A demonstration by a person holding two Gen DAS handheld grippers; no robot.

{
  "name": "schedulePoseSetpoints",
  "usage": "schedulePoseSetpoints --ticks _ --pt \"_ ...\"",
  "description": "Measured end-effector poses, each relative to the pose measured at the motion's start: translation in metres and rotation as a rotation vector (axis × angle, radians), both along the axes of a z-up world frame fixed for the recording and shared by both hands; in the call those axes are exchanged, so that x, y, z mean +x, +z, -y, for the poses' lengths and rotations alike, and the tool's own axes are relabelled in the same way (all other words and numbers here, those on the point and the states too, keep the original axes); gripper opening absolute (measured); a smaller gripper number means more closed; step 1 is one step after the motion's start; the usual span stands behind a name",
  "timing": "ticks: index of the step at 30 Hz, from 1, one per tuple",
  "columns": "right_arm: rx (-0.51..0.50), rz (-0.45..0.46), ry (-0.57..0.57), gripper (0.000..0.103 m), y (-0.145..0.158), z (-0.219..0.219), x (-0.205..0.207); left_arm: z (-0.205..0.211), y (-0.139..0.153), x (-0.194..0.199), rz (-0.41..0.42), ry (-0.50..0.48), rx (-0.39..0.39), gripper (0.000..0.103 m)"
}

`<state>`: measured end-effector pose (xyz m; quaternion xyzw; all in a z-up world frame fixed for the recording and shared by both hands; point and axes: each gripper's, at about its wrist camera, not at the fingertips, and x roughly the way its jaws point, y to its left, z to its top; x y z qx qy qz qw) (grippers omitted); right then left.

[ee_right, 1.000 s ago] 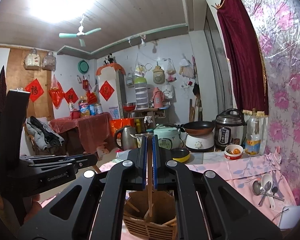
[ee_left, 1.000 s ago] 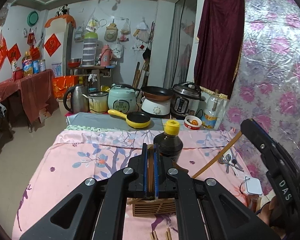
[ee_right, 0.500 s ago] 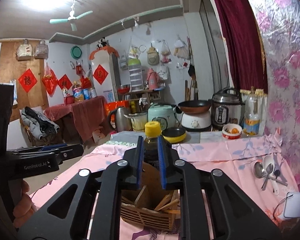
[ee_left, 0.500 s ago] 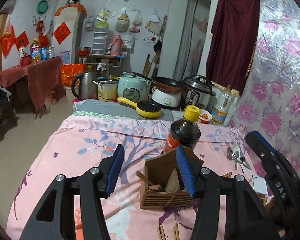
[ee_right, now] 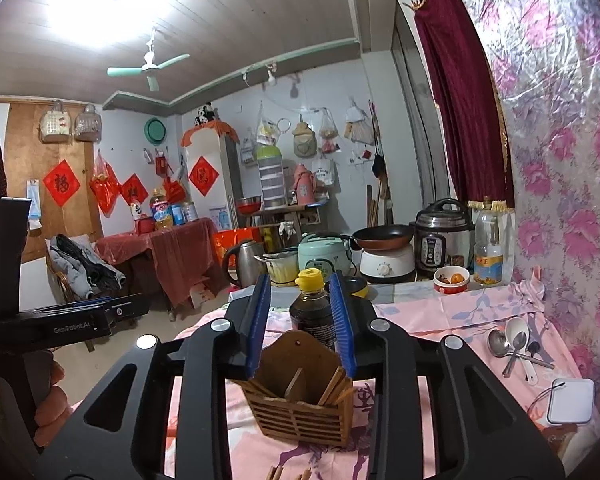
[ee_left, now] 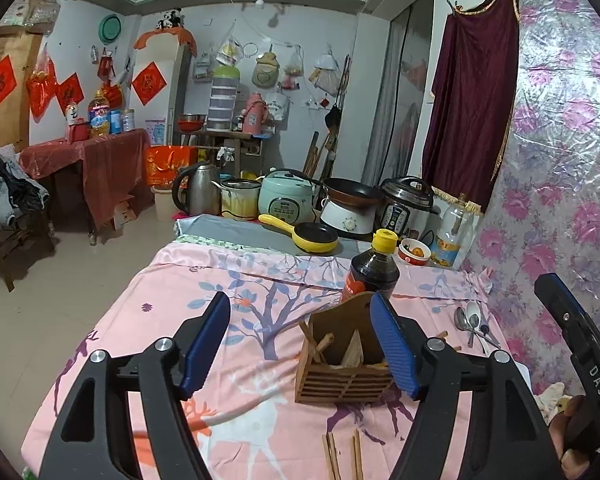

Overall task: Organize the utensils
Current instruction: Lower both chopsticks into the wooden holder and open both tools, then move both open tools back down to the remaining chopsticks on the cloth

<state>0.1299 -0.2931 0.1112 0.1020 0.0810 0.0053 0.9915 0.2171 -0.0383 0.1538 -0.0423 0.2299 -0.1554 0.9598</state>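
- Your left gripper [ee_left: 300, 340] is released, its blue pads spread wide with nothing between them; the right-hand pad [ee_left: 392, 350] overlaps the wooden holder's right side in the picture, though you cannot tell whether it touches.
- Your right gripper [ee_right: 300, 324] is also released, more narrowly, framing the holder's back panel and the bottle behind it without gripping either.
- Nearest to you on the pink cloth [ee_left: 260, 420], loose chopsticks [ee_left: 342, 456] lie just in front of the holder; the left view shows several sticks, the right view only their tips [ee_right: 286, 474] at the bottom edge.
- The wooden utensil holder [ee_left: 342, 376] stands upright on the cloth with chopsticks leaning inside it. The right view looks down into it [ee_right: 300, 404] and shows a centre divider with sticks on both sides.
- Just behind the holder stands a dark sauce bottle [ee_left: 374, 268] with a yellow cap.
- To the right, near the wall, the spoons [ee_right: 514, 344] lie in a small cluster on the cloth. Only the right view shows the white square device [ee_right: 571, 400] with a cord near them.
- Only the left view shows the yellow pan [ee_left: 314, 236] clearly; in the right view it is mostly hidden behind a finger.
- Farther back sit the kettle [ee_left: 198, 188], rice cooker [ee_left: 286, 198] and pressure cooker [ee_left: 408, 204].
- Only the right view takes in the ceiling fan [ee_right: 150, 66].
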Motion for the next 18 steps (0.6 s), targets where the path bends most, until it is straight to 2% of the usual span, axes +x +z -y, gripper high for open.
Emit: schedulePoseSetpoints --ticks 5,10,13,15,18 --pt "0.000 0.016 0.005 0.039 0.001 -0.009 -0.027 -0.007 0.002 -0.027 0.025 0.016 0.008 0.079" --pt "-0.009 0.032 -0.001 0.050 0.000 -0.015 -0.053 -0.016 -0.001 -0.054 0.044 0.039 0.007 0.086" --pt "-0.009 0.044 -0.004 0.059 -0.003 -0.017 -0.072 -0.021 -0.005 -0.069 0.054 0.055 0.006 0.091" --pt "-0.007 0.054 -0.012 0.069 -0.006 -0.018 -0.082 -0.026 -0.009 -0.080 0.057 0.069 -0.001 0.094" --pt "-0.001 0.060 -0.023 0.077 -0.015 -0.017 -0.101 -0.032 -0.018 -0.091 0.048 0.078 -0.006 0.095"
